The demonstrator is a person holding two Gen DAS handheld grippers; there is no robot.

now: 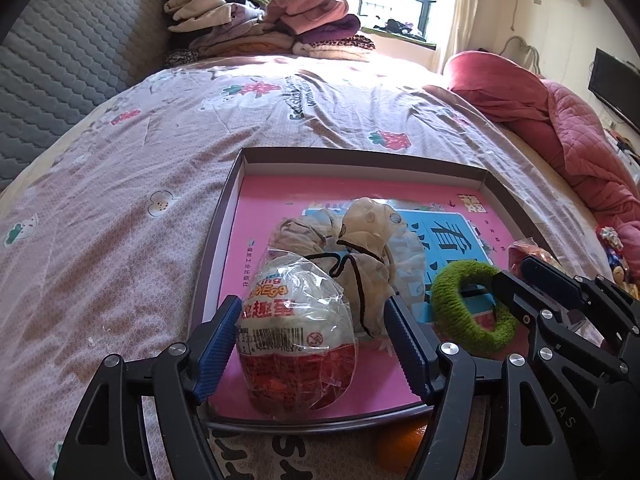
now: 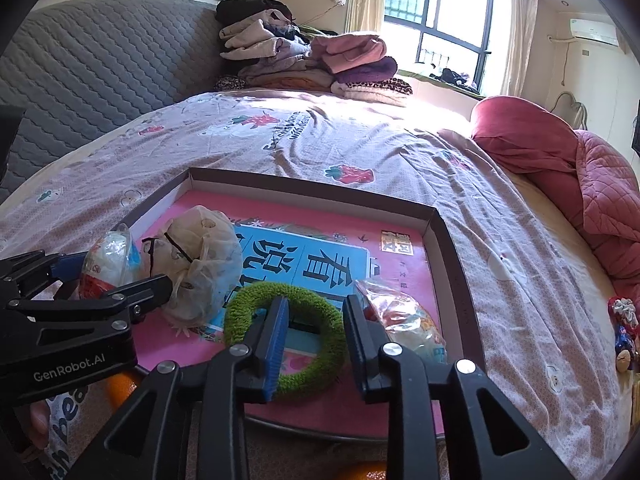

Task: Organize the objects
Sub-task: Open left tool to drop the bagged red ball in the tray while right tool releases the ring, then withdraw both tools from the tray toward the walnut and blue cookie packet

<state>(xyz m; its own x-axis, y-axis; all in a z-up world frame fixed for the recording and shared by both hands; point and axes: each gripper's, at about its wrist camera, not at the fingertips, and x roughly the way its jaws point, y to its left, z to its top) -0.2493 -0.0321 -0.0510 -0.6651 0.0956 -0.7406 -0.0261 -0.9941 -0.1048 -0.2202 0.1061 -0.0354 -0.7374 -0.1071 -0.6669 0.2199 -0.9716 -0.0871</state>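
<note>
A shallow box tray [image 1: 360,160] [image 2: 312,186] with a pink book inside lies on the bed. In it sit a wrapped toy egg [image 1: 298,332] [image 2: 106,266], a beige drawstring pouch [image 1: 360,248] [image 2: 200,264], a green fuzzy ring [image 1: 472,308] [image 2: 286,340] and a clear snack bag [image 2: 404,324]. My left gripper [image 1: 310,344] is open with its jaws either side of the egg, gaps showing. My right gripper [image 2: 316,344] is open, its left finger over the ring's hole, its right finger between the ring and the snack bag.
The bed has a pink patterned sheet [image 1: 120,200]. Folded clothes [image 1: 260,20] are stacked at the head. A red quilt [image 1: 560,128] lies at the right. An orange [image 1: 396,444] sits below the tray's near edge. Small toys [image 2: 624,332] lie at the right edge.
</note>
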